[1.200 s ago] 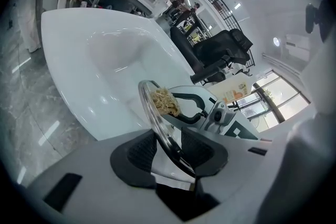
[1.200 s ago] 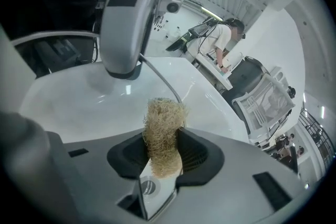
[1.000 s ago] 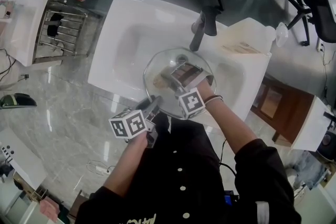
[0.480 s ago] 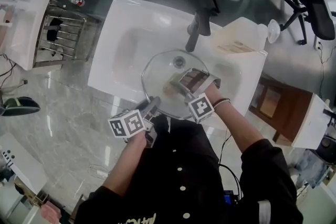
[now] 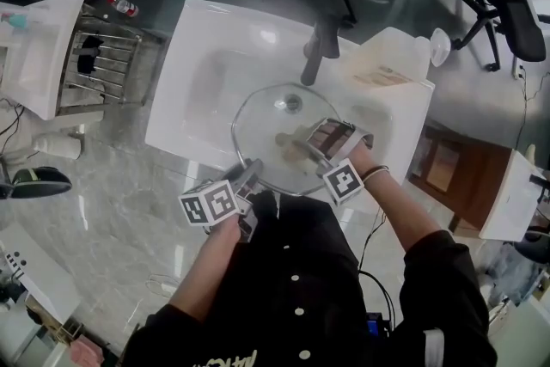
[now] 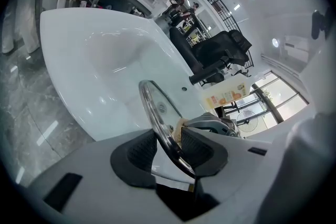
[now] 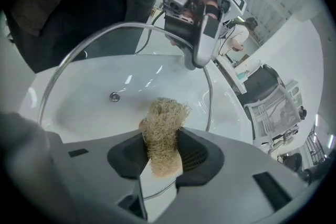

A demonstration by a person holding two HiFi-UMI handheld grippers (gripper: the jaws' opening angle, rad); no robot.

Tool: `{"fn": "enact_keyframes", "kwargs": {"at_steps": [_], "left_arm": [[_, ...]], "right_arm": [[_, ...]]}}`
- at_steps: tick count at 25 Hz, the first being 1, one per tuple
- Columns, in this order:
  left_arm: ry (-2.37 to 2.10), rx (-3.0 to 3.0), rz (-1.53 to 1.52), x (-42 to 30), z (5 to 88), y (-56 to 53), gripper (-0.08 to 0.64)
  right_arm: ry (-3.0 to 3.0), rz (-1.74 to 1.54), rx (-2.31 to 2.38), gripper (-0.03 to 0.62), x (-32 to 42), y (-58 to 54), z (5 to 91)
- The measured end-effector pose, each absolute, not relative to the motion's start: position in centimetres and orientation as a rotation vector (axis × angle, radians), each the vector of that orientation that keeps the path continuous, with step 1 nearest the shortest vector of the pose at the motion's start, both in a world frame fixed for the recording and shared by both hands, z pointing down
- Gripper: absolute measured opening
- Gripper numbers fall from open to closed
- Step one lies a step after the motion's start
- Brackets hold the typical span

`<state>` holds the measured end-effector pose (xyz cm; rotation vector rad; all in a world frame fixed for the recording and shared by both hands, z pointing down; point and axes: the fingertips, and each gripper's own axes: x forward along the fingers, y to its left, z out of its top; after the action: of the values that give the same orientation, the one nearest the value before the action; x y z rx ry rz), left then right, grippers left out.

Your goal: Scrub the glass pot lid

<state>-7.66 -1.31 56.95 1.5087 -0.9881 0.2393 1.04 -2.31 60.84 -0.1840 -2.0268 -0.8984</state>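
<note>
**Q:** What did the sink [image 5: 202,56] contain?

**A:** The glass pot lid [image 5: 258,125] was over the basin. The left gripper [image 5: 252,169] was clamped on its near rim. The right gripper [image 5: 302,149] was clamped on a fibrous scrubber [image 7: 161,131] at the glass.

**Q:** What had changed from the earlier frame?

**A:** The right gripper had shifted rightward across the lid. The left gripper had kept its place.

White sink [image 5: 202,77], dark faucet [image 5: 314,49]
</note>
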Motion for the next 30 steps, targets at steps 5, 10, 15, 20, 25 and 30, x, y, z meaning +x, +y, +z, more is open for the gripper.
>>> {"fn": "enact_keyframes", "kwargs": {"at_steps": [5, 10, 15, 20, 25, 30], "left_arm": [[-0.988, 1.513, 0.249, -7.7, 57.0, -1.3, 0.163], [-0.99, 1.517, 0.25, -7.7, 56.9, -1.3, 0.164], [-0.987, 1.519, 0.239, -7.5, 56.8, -1.4, 0.164], [-0.989, 1.517, 0.233, -7.6, 56.9, -1.4, 0.163], [-0.989, 1.513, 0.224, -7.6, 56.9, -1.4, 0.163], [-0.988, 1.512, 0.217, -7.6, 56.8, -1.5, 0.163]], "right_arm": [[-2.005, -0.89, -0.235, 0.146, 3.4, -1.7, 61.0], [-1.951, -0.862, -0.317, 0.146, 6.0, -1.0, 61.3], [-1.886, -0.793, -0.401, 0.146, 8.2, -0.3, 61.4], [-1.835, -0.778, -0.483, 0.146, 9.6, 0.1, 61.3], [-1.801, -0.788, -0.551, 0.146, 10.3, 0.5, 61.1], [-1.789, -0.796, -0.562, 0.144, 10.6, 0.5, 60.9]]}}
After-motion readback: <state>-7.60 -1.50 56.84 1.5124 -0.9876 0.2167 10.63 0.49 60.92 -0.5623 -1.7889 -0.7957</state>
